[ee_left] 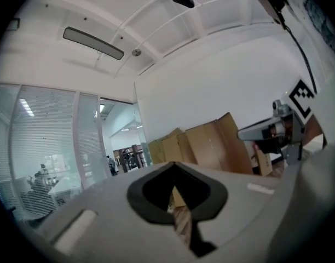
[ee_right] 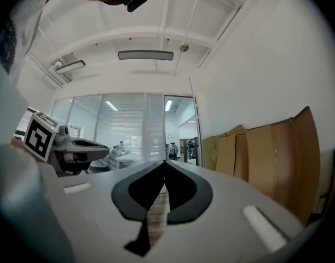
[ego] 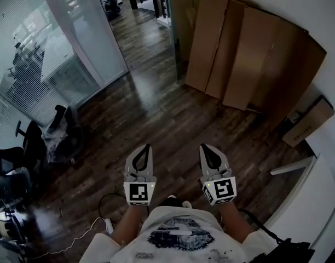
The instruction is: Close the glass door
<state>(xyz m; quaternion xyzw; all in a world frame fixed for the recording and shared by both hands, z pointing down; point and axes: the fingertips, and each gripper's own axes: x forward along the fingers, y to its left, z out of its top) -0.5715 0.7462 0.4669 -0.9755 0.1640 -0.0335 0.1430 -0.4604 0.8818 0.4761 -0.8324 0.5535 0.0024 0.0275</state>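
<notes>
Glass door [ego: 85, 32] stands at the far left edge of the dark wood floor [ego: 156, 108]. Its frosted leaf is swung open beside the partition with blinds, which leaves the doorway unblocked.

The left gripper [ego: 145, 147] and the right gripper [ego: 206, 147] are held side by side over the near edge of the floor, just in front of the person's body. Both are level and point toward the doorway. Each gripper's jaws meet tip to tip with nothing between them. This is probably a carrying posture for the approach, and closed tips suit a push on the leaf better than a grasp.

The door is well apart from both grippers, so closing has not yet begun.

Cardboard sheets [ego: 238, 53] lean on the wall at the far right edge, apparently outside the door's swing. A power strip [ego: 108, 225] with its cable lies by the person's feet and could snag a step
</notes>
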